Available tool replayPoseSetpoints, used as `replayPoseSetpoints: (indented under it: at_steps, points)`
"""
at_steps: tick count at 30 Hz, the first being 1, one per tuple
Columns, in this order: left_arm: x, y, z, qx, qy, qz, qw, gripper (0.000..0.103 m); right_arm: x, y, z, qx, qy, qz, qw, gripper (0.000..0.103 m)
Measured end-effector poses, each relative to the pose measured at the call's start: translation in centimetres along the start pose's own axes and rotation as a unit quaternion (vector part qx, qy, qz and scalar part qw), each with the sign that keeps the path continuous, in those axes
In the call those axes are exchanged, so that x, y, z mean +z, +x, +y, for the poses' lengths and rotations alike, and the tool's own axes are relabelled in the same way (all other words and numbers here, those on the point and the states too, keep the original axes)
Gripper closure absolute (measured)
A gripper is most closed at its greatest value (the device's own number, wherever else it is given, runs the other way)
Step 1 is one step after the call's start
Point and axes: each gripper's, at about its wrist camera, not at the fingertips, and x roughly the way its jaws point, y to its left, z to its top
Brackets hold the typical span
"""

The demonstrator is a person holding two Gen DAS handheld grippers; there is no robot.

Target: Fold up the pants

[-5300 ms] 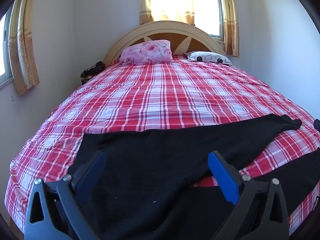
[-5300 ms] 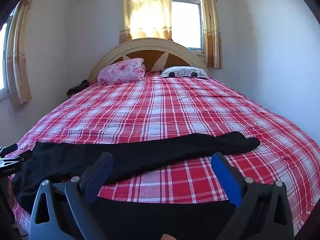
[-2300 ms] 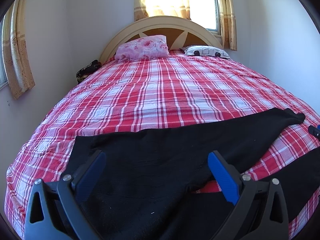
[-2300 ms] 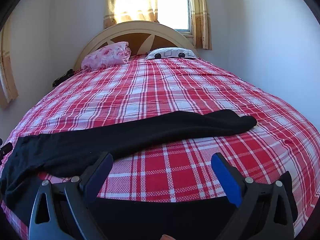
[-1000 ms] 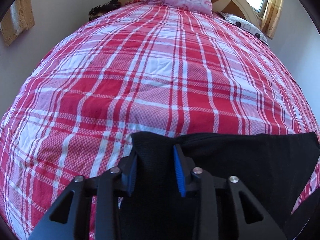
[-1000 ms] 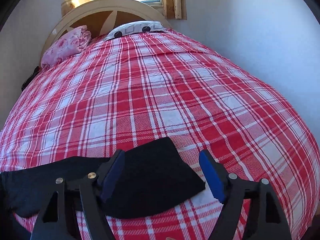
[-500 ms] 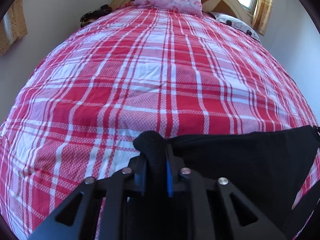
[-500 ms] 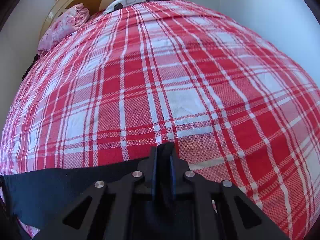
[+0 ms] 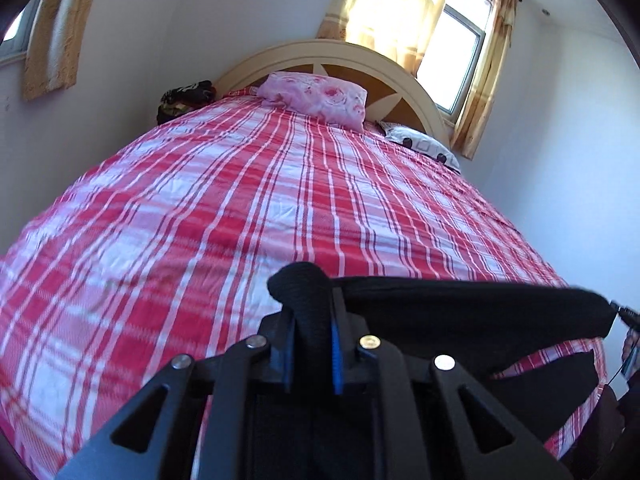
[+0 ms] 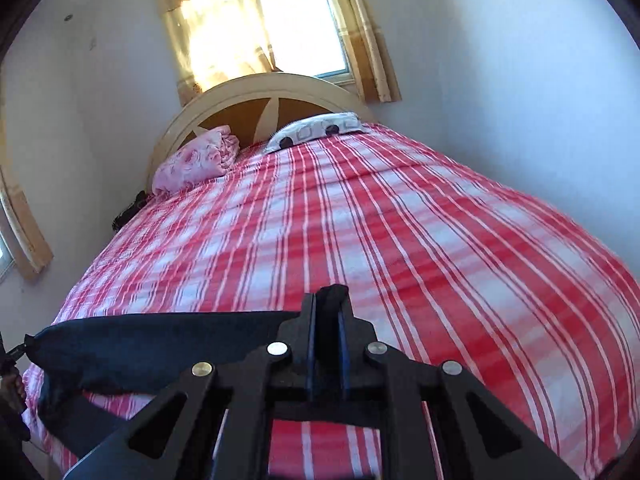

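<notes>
Black pants [image 9: 472, 312] hang stretched between my two grippers above the near edge of a bed with a red and white plaid cover [image 9: 248, 208]. My left gripper [image 9: 310, 304] is shut on the waist end, which bunches out above the blue pads. My right gripper [image 10: 328, 312] is shut on the end of one leg [image 10: 152, 340], which runs off to the left. The other leg [image 9: 544, 388] lies lower, near the bed's front edge.
A pink pillow [image 9: 316, 96] and a white patterned pillow [image 10: 316, 130] lie by the curved headboard [image 10: 256, 96]. A dark bundle [image 9: 184, 98] sits at the far left corner. Walls stand close on both sides; a curtained window [image 10: 296, 28] is behind.
Both grippers closed on the pants, the left on the waist and the right on the leg end, and then lifted the cloth off the bed and tilted upward.
</notes>
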Motion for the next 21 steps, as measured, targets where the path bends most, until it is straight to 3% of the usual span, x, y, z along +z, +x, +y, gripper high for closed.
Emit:
replayPoseSetpoints:
  at_steps: [5, 7, 8, 11, 15, 18, 21]
  points:
    - [-4.6, -1.2, 1.5, -0.015, -0.020, -0.001, 0.9997, 0.085, -7.0, -3.5, -2.7, 0.001, 0.023, 0.025, 0.999, 0.092]
    - [-5.7, -0.9, 2.1, -0.011, -0.030, 0.011, 0.9994, 0.085, -8.8, -3.9, -3.4, -0.007, 0.037, 0.034, 0.999, 0.082]
    - [-6.1, -0.8, 2.3, -0.012, -0.032, 0.012, 0.9993, 0.085, -9.4, -4.1, -3.7, -0.018, 0.043, 0.039, 0.998, 0.074]
    - [-6.6, -1.1, 2.2, -0.012, -0.025, 0.012, 0.9995, 0.085, -10.0, -5.5, -4.2, -0.078, 0.047, 0.028, 0.995, 0.074]
    - [-6.9, -1.9, 1.5, 0.001, 0.004, 0.008, 1.0000, 0.081, -9.7, -8.3, -3.7, -0.100, 0.075, -0.015, 0.992, 0.073]
    - [-7.6, -2.6, 1.2, 0.017, 0.024, 0.012, 0.9995, 0.074, -9.7, -8.1, 1.4, -0.040, 0.037, -0.012, 0.998, 0.073]
    - [-7.9, -3.4, 0.8, 0.030, 0.046, 0.009, 0.9985, 0.072, -11.3, -5.4, 10.3, 0.037, -0.073, 0.030, 0.996, 0.072]
